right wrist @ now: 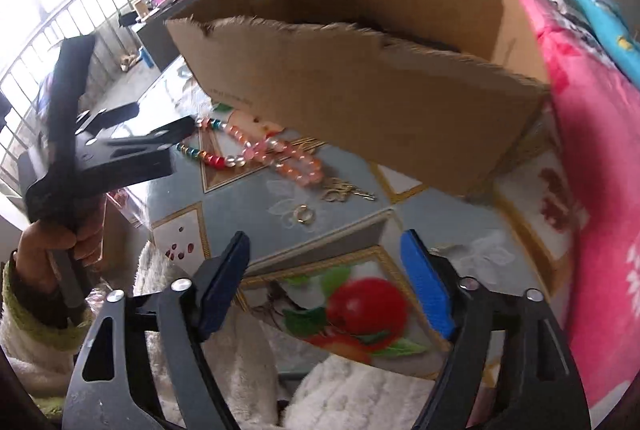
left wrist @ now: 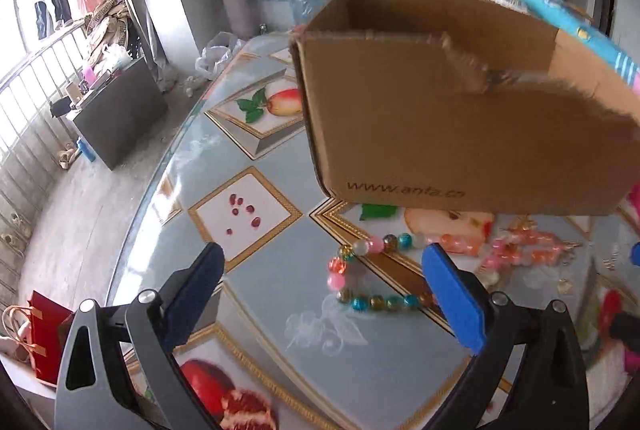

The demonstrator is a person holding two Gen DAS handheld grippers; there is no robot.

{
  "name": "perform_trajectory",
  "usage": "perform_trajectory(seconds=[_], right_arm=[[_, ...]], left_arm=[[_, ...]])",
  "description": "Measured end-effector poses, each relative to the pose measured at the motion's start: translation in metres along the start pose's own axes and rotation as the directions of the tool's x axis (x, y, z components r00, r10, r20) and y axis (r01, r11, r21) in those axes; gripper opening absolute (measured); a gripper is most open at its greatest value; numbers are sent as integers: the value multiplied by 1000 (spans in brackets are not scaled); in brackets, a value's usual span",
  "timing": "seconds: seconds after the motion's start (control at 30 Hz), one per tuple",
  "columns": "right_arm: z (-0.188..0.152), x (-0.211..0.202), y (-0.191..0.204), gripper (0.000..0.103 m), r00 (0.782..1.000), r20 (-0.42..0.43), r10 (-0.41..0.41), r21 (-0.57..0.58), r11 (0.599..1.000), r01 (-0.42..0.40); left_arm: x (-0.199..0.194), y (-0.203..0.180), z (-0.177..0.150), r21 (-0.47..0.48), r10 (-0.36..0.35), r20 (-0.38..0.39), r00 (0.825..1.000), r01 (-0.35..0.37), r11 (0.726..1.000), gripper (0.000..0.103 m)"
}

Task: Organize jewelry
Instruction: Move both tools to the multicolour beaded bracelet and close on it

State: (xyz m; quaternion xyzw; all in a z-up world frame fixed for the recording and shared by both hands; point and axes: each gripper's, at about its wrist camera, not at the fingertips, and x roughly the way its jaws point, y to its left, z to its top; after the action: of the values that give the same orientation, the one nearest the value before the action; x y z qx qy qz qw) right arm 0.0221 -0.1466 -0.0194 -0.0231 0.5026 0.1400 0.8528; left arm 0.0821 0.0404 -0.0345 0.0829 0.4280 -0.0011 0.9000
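The fruit-patterned table [left wrist: 280,294] is bearing a torn cardboard box [left wrist: 460,117] with its top open. Just in front of the box, a multicoloured bead necklace [left wrist: 360,270] and a pink-orange bead strand [right wrist: 296,159] are lying on the table — a small ring [right wrist: 303,213] is sitting nearby. The left gripper [left wrist: 324,294] and the right gripper [right wrist: 324,282] are both hovering spread wide, pinching nothing.

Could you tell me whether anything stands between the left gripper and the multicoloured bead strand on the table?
Nothing visible does. The left gripper is open, and the bead strand lies on the table just ahead, between its fingers. The cardboard box stands farther back, behind the beads.
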Motion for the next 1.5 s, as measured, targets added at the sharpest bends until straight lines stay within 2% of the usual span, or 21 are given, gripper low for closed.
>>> perform_trajectory(seconds=[0.1, 0.2, 0.3, 0.4, 0.47, 0.5, 0.53, 0.67, 0.87, 1.0, 1.1, 1.2, 1.33, 1.43, 1.5], right_arm=[[5, 4, 13, 88, 999, 19, -38, -54, 998, 39], [4, 1, 24, 95, 994, 77, -83, -134, 987, 93], [4, -1, 32, 95, 986, 129, -107, -205, 970, 133], [6, -4, 45, 95, 964, 200, -173, -274, 935, 224], [7, -8, 43, 95, 951, 261, -167, -294, 924, 243], [7, -14, 44, 95, 946, 292, -139, -299, 926, 229], [7, -24, 44, 95, 942, 326, -78, -300, 937, 181], [9, -35, 41, 95, 926, 362, 107, -293, 956, 4], [28, -16, 50, 94, 946, 249, 206, -263, 955, -138], [38, 6, 56, 70, 952, 160, 261, -235, 947, -220], [44, 25, 62, 47, 964, 99, 249, -214, 951, -224], [47, 43, 69, 33, 969, 41, 244, -211, 950, -230], [47, 62, 72, 21, 974, -21, 224, -191, 956, -224], [46, 66, 73, 20, 975, -33, 222, -194, 955, -224], [45, 67, 74, 19, 975, -40, 218, -200, 954, -221]], left_arm=[[11, -4, -8, 35, 17, -43, 999, -15, 999, 97], [4, 4, -21, 13, -19, -41, 999, 19, 1000, 97], [-2, 15, -33, -23, -64, -59, 996, 63, 998, 97], [-5, 21, -40, -53, -92, -74, 993, 88, 995, 97], [-7, 20, -41, -46, -97, -78, 992, 93, 995, 97], [-8, 20, -42, -37, -97, -79, 992, 95, 995, 97], [-10, 18, -43, -29, -95, -78, 992, 93, 995, 97], [-15, 17, -48, -19, -95, -74, 993, 94, 995, 97], [-18, 19, -55, -32, -119, -63, 991, 117, 993, 97], [-19, 24, -56, -14, -144, -71, 987, 144, 990, 97], [-22, 27, -60, -1, -153, -63, 986, 154, 988, 97], [-25, 29, -64, 6, -156, -47, 987, 156, 988, 97], [-33, 31, -69, 17, -150, 2, 989, 150, 988, 96], [-43, 34, -72, 13, -210, 49, 976, 210, 978, 87], [-47, 35, -73, 3, -254, 65, 965, 255, 967, 78]])
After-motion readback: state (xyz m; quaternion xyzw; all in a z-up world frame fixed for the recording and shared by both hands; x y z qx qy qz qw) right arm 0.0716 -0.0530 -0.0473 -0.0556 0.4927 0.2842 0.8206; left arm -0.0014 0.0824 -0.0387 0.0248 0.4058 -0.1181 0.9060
